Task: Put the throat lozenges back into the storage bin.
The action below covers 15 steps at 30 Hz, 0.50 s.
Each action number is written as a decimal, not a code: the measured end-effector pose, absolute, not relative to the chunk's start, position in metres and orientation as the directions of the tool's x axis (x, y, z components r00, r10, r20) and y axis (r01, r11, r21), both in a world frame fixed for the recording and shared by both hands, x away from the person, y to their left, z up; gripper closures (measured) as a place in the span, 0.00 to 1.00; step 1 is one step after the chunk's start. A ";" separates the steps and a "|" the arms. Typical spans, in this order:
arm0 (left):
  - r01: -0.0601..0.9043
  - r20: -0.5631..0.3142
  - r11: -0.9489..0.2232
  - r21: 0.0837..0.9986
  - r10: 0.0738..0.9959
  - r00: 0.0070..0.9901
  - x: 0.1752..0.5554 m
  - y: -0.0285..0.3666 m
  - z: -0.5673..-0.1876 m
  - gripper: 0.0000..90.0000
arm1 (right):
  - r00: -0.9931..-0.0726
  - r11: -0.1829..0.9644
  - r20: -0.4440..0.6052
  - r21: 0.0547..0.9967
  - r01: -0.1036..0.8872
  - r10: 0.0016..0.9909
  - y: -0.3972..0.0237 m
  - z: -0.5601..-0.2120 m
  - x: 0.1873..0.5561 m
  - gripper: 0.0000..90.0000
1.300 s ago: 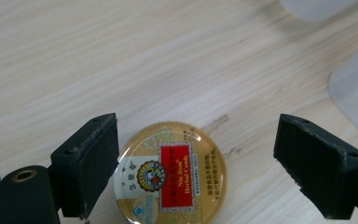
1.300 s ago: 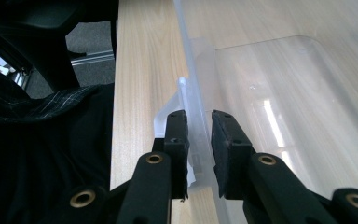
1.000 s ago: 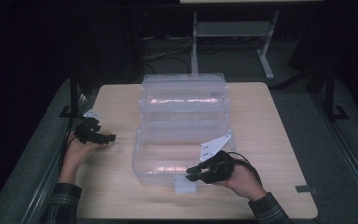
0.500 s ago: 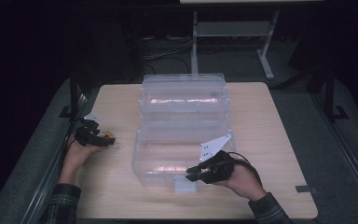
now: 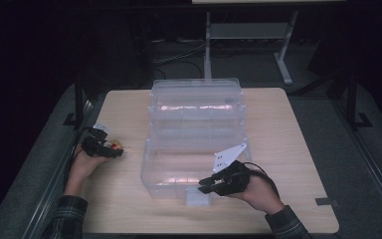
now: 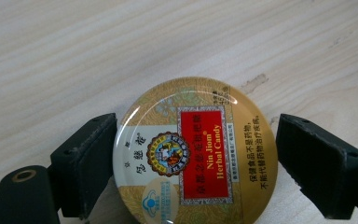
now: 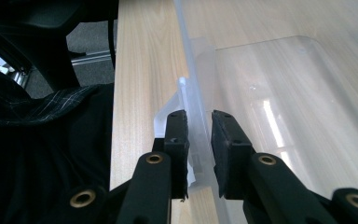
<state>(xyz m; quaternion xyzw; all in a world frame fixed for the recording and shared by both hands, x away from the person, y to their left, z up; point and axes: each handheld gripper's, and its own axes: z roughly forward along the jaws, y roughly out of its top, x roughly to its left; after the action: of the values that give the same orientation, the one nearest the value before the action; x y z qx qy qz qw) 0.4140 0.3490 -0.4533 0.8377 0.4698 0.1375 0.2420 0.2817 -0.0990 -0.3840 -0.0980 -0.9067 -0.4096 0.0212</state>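
A round gold candy tin (image 6: 196, 154) with a red label lies flat on the wooden table (image 5: 288, 129), near its left edge. My left gripper (image 6: 196, 140) straddles it, one pad against each side of the rim. From above, the tin (image 5: 115, 146) peeks out at the tips of the left gripper (image 5: 110, 149). A clear plastic box (image 5: 194, 124) stands mid-table with its lid folded back. My right gripper (image 5: 204, 185) is at the box's front edge. Its pads (image 7: 177, 135) are shut on the thin front wall (image 7: 196, 93), one inside and one outside.
A clear latch tab (image 5: 199, 198) hangs from the box front, below the right gripper. A grey tape patch (image 5: 326, 201) marks the table's near right corner. A metal stand (image 5: 248, 30) and cables sit on the dark floor behind the table.
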 end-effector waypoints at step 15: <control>0.714 0.014 -0.458 0.530 0.846 0.533 0.413 0.348 -0.454 0.22 | -0.980 0.644 0.118 0.740 0.196 0.162 -0.099 -0.384 0.281 0.85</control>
<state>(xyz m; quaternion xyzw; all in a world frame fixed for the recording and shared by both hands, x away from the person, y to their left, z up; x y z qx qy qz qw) 0.4132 0.3484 -0.4542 0.8423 0.4629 0.1391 0.2384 0.2814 -0.0988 -0.3841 -0.0986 -0.9064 -0.4102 0.0206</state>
